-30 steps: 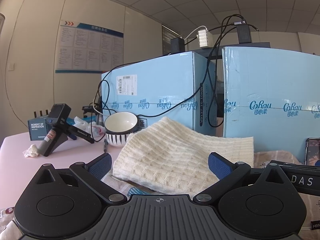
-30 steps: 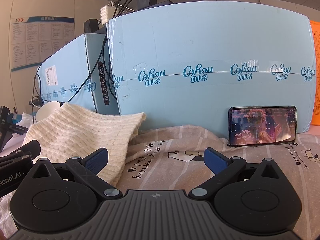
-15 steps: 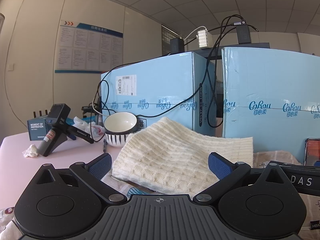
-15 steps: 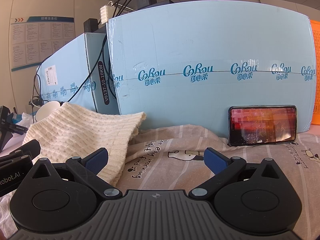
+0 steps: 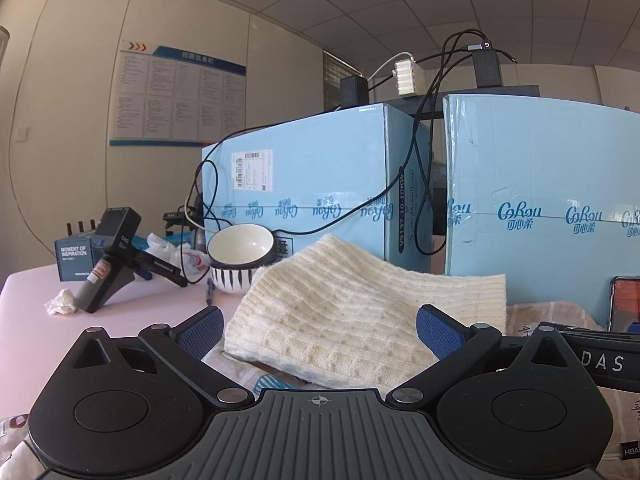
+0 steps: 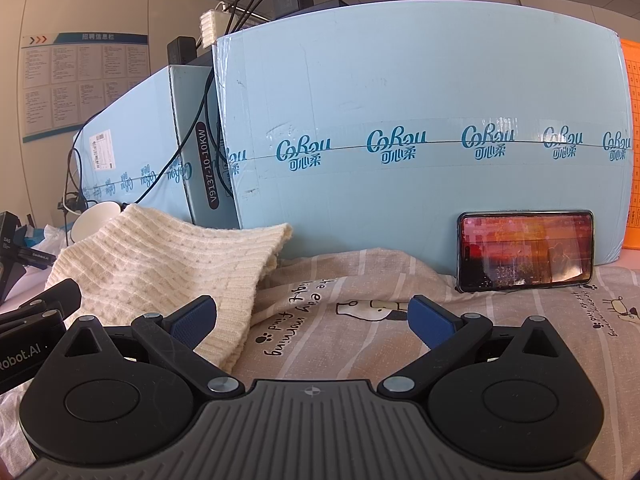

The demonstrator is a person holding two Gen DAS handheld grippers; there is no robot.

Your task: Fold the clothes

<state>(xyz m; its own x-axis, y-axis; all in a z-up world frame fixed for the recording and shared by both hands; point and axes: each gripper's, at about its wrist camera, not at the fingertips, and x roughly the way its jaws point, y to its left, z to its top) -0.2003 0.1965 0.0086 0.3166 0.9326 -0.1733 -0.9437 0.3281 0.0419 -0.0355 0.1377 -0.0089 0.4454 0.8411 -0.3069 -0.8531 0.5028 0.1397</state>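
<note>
A cream knitted sweater [image 5: 352,320], already folded into a thick pad, lies directly ahead of the left gripper [image 5: 318,332], whose blue-padded jaws stand wide apart and hold nothing. The right gripper [image 6: 312,320] is likewise spread and empty, hovering low over a striped printed garment [image 6: 360,320] that lies flat and crumpled across the tabletop; the sweater rests on this garment's left part, its right edge just beside the right gripper's left finger. Behind the clothes, two large light-blue cartons [image 6: 420,120] stand along the far edge of the tabletop, with cables draped over them, and a phone [image 6: 526,250] with a lit screen leans against the right carton. Toward the far left corner sit a striped bowl [image 5: 240,256], a black handheld device [image 5: 108,256] and a crumpled tissue [image 5: 60,302]. The sweater looks finished, so the step in hand is probably starting on the printed garment. The next move likely calls for lowering both grippers to pinch an edge or corners of that cloth.
</note>
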